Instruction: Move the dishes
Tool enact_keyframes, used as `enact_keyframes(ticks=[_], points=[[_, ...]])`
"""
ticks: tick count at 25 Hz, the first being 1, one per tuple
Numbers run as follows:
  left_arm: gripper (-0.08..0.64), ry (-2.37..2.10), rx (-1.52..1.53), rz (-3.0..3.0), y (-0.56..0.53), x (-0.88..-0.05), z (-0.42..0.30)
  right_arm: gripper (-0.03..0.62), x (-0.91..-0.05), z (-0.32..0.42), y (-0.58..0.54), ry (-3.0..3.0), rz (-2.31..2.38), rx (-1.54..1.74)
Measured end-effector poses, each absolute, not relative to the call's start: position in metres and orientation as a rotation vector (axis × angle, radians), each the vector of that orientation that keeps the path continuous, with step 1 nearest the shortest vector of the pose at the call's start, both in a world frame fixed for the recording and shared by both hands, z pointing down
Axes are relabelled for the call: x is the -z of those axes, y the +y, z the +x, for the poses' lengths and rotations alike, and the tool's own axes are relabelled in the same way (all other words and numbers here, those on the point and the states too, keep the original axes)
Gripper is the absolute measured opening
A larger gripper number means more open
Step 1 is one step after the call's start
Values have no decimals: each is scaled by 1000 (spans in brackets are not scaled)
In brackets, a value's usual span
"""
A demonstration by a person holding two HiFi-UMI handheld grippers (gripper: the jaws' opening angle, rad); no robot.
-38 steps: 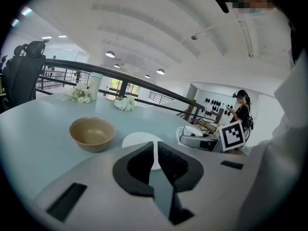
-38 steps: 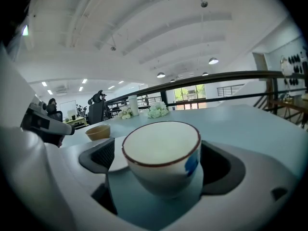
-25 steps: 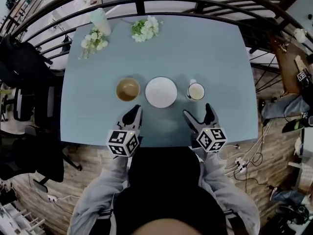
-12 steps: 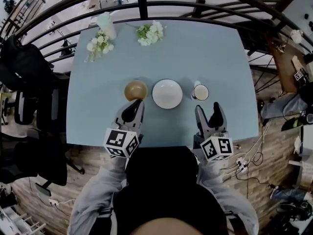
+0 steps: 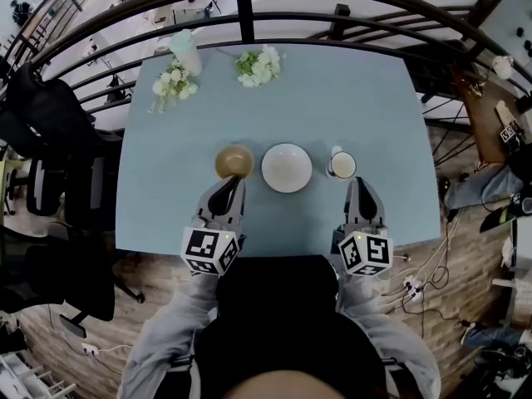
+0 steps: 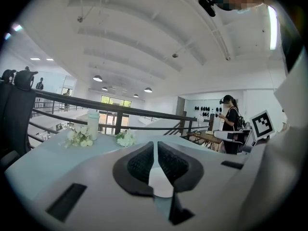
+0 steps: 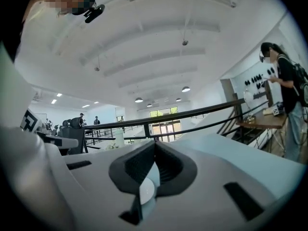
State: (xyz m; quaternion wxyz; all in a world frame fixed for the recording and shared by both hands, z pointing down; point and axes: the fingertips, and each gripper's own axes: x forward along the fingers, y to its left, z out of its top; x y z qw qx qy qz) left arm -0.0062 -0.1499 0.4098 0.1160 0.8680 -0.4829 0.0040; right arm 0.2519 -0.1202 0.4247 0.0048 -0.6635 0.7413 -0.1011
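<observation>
Closest to the head camera, two grey sleeves [image 5: 170, 327] are seen reaching over the near edge of a pale blue rectangular table [image 5: 374, 98]. At the end of the left sleeve the left gripper [image 5: 228, 188], a grey two-jaw tool with a marker cube at its back, is held over the table's near strip; its black ribbed fingers [image 6: 139, 163] are pressed together with only a thin slit between them, and nothing is held. The right gripper [image 5: 362, 189] is held level with it on the other side; its jaws have just been closing, its dark fingers [image 7: 134, 166] are now brought together, and nothing is caught between them. Just beyond the tips, three dishes are set in a row across the middle of the table, apart from each other: a round brown bowl [image 5: 234, 161] directly ahead of the left gripper, a shallow white round dish [image 5: 287, 168] in the centre, and a white mug [image 5: 342, 165] ahead of the right gripper and slightly to its left. Along the far edge, two bunches of white flowers [image 5: 173, 84] are laid, with a pale upright bottle [image 5: 186, 51] beside the left bunch. Behind the table, a dark curved metal railing [image 5: 245, 11] is seen, and past it a bright hall under a white ceiling.
</observation>
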Motion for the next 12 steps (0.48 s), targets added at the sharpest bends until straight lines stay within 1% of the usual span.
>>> enact_keyframes(ticks=[12], points=[[38,-1449,-31,2499,-152,-421,-12,5,-433,236,-127,2419,-2039,350]])
